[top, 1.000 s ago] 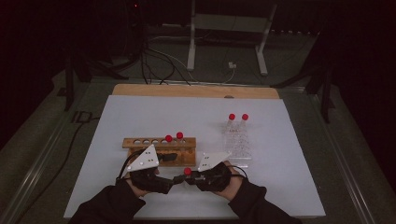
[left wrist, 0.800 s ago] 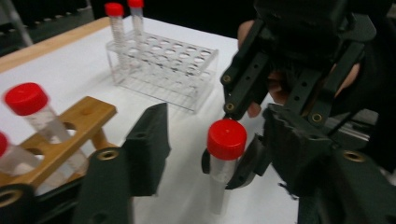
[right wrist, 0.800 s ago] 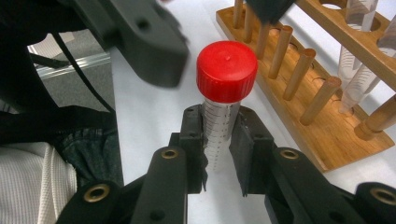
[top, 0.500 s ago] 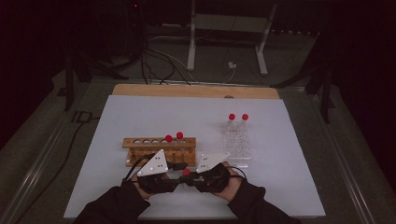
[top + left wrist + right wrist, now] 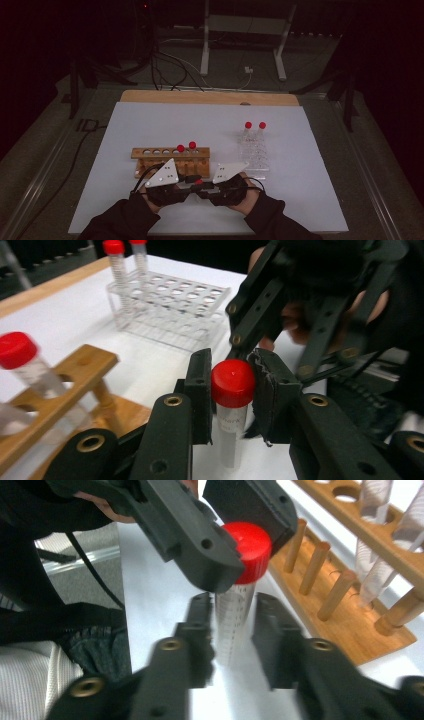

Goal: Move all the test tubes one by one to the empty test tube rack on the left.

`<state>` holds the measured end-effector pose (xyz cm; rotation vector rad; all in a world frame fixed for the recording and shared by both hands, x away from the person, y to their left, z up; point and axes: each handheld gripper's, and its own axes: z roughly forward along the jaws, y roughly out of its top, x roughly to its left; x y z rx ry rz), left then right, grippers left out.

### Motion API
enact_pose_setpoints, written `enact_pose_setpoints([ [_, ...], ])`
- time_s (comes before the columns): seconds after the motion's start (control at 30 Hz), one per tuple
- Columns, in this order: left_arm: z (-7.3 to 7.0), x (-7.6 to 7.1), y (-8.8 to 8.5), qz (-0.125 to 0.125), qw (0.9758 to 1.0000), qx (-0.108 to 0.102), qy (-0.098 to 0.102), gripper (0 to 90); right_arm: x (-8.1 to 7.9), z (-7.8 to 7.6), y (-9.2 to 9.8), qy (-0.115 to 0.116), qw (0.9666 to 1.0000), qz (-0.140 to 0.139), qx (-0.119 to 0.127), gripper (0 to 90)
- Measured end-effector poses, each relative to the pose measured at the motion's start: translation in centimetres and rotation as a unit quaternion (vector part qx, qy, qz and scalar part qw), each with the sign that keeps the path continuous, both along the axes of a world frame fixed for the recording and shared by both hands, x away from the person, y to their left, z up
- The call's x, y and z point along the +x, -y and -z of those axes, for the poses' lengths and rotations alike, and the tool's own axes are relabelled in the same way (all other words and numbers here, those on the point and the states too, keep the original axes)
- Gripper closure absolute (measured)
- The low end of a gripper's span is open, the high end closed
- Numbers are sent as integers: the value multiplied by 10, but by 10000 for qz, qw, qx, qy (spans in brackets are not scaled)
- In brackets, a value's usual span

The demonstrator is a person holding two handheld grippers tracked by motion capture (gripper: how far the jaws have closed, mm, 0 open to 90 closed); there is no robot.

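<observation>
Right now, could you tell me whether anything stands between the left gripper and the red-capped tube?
Nothing visible does: the left gripper is shut on the red cap of the tube.

- Tube (image 5: 231, 430): clear, with fine printed graduation marks; its cap (image 5: 233, 382) is bright red.
- Left gripper (image 5: 231, 390): black jaws, brass-coloured rivets, a pale grey plate on top.
- Right gripper (image 5: 232, 630): black jaws, the same brass-coloured rivets, a pale grey plate.
- Wooden rack (image 5: 170, 156): light brown, with darker round holes; the two tubes in it have red caps.
- Clear rack (image 5: 254, 155): see-through plastic, holding two red-capped tubes.
- Surface (image 5: 150, 125): white, with a tan wooden strip at its far edge.
- Sleeves (image 5: 120, 222): black.
</observation>
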<state>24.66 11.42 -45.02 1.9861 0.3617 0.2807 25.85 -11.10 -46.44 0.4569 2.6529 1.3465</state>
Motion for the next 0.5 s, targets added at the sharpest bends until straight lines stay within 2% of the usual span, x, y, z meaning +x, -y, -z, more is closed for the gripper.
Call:
enact_pose_setpoints([
  [0.17,-9,1,-9,-142,9998,26,102,719,1,-9,10,178,9992,231,263,480],
  [0.27,-16,2,-16,-262,9994,50,203,720,2,-14,18,282,9981,401,384,354],
  [0.5,-31,7,-35,-618,9974,-3,367,720,5,-18,40,303,9941,856,595,138],
])
